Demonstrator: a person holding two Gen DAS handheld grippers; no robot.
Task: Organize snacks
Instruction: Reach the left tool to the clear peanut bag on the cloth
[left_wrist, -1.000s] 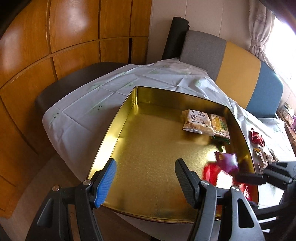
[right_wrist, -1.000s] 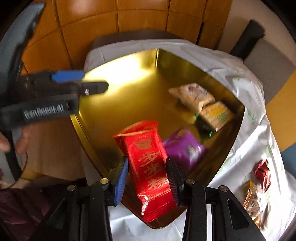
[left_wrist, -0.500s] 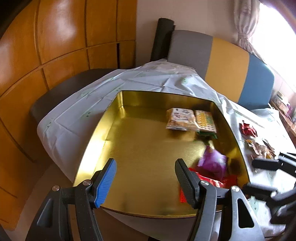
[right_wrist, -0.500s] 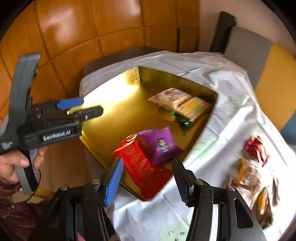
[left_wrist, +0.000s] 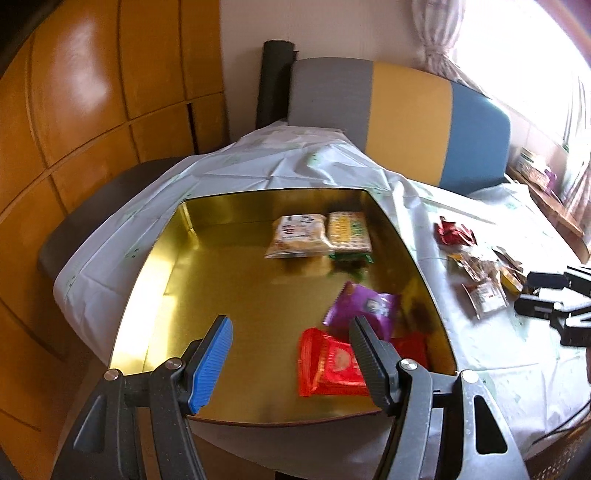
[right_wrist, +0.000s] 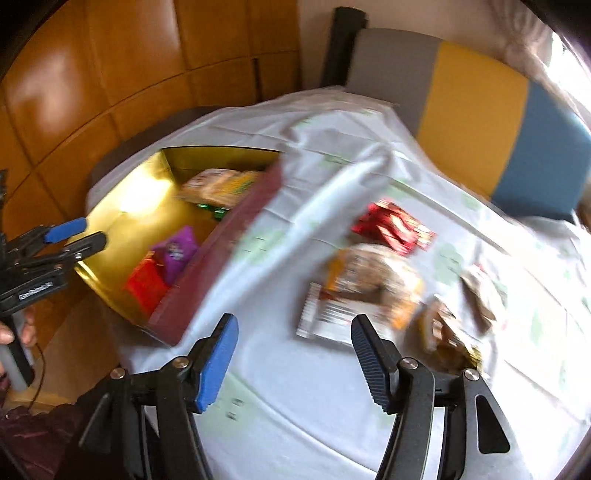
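Note:
A gold tin tray (left_wrist: 221, 280) sits on the white tablecloth. Four packets lie in it: a red one (left_wrist: 328, 365) and a purple one (left_wrist: 364, 306) at its near right, a beige one (left_wrist: 297, 236) and a yellow-green one (left_wrist: 349, 230) at the far side. My left gripper (left_wrist: 290, 354) hovers open over the tray's near edge and holds nothing. Its jaws opening, my right gripper (right_wrist: 291, 362) is over the cloth to the right of the tray, with nothing between its fingers. Loose snacks lie just ahead of it: a white packet (right_wrist: 328, 317), brown-orange packets (right_wrist: 373, 280) and red packets (right_wrist: 393, 227).
A chair back (left_wrist: 406, 118) in grey, yellow and blue stands behind the table. A wooden panelled wall (left_wrist: 92, 92) runs along the left, with a dark seat (left_wrist: 92, 206) below it. A person's hand (right_wrist: 14, 332) grips the left gripper's handle.
The right gripper released the red packet into the tray, opened wider and swung right, from over the tray to over the loose snacks. The left gripper drifted slightly and stayed open.

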